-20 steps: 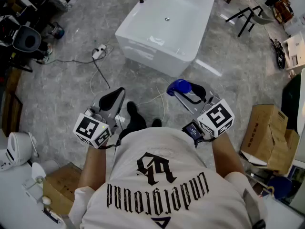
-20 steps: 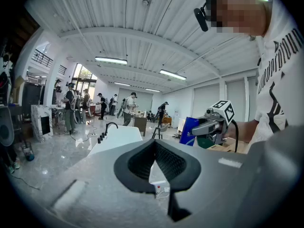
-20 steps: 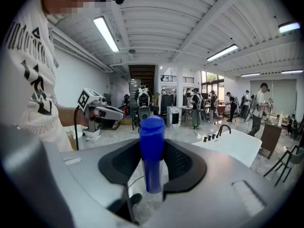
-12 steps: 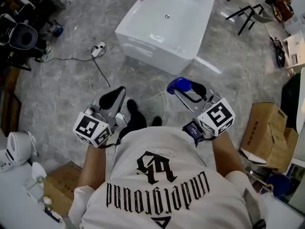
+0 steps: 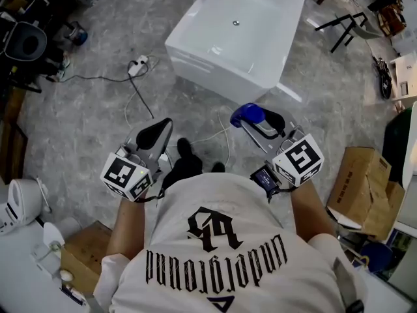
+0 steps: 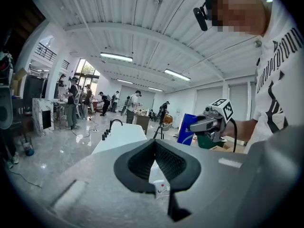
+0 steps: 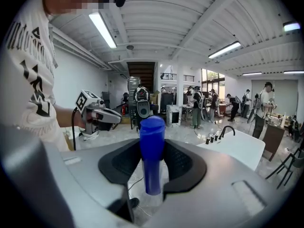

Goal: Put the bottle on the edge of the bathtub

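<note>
My right tool (image 7: 153,175) clamped the blue bottle (image 7: 152,141) between its pads. My left tool (image 6: 155,147) was closed and empty. Both were well apart from the bathtub (image 5: 215,70).

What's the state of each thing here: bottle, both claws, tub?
bottle: upright, held in the right claw, short of the tub.
right claw: shut on the bottle.
left claw: shut, nothing in it.
bathtub: basin empty, bottle not yet on its edge.
</note>
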`<state>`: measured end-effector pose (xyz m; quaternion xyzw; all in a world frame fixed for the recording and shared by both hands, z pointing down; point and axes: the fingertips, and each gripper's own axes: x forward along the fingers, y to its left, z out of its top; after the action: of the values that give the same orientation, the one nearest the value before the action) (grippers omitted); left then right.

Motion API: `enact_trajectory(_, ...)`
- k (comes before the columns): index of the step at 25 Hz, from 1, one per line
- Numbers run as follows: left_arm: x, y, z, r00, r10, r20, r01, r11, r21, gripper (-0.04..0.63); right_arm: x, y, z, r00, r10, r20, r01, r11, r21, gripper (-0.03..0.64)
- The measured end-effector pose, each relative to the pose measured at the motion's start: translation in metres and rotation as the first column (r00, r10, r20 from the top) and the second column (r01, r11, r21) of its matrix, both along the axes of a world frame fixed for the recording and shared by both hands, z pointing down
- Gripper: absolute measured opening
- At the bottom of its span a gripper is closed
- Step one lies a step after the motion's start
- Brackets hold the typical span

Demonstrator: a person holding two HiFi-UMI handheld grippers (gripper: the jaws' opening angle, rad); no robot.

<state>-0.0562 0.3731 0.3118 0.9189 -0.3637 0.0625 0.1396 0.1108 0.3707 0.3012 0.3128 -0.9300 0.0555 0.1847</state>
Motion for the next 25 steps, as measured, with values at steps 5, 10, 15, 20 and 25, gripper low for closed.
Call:
enact_trajectory(5, -0.043, -0.046, 0.003, 1.000, -0.006, -0.013, 0.006, 1.000, 0.006, 0.006, -0.036, -0.047, -0.001, 1.000, 0.029, -0.010, -0.028, 0.999, 0.021, 0.150)
enact_trajectory(10, -0.079, -0.089, -0.006, 1.000, 0.027, -0.014, -0.027, 0.999, 0.019, 0.006, -0.068, -0.090, -0.012, 0.997, 0.078, 0.005, -0.078, 0.996, 0.033, 0.150)
enact_trajectory(15, -0.103, -0.120, -0.016, 0.999, 0.044, -0.008, -0.044, 0.998, 0.033, 0.006, -0.088, -0.119, -0.024, 0.994, 0.106, 0.012, -0.107, 0.993, 0.051, 0.150)
enact_trajectory(20, -0.113, -0.144, -0.013, 0.999, 0.038, -0.018, -0.038, 0.999, 0.017, 0.006, -0.093, -0.144, -0.023, 0.992, 0.129, 0.012, -0.130, 0.991, 0.037, 0.150)
enact_trajectory(25, -0.112, -0.170, -0.004, 1.000, 0.021, -0.008, -0.020, 1.000, 0.007, 0.006, -0.086, -0.178, -0.012, 0.990, 0.137, 0.025, -0.137, 0.990, 0.019, 0.150)
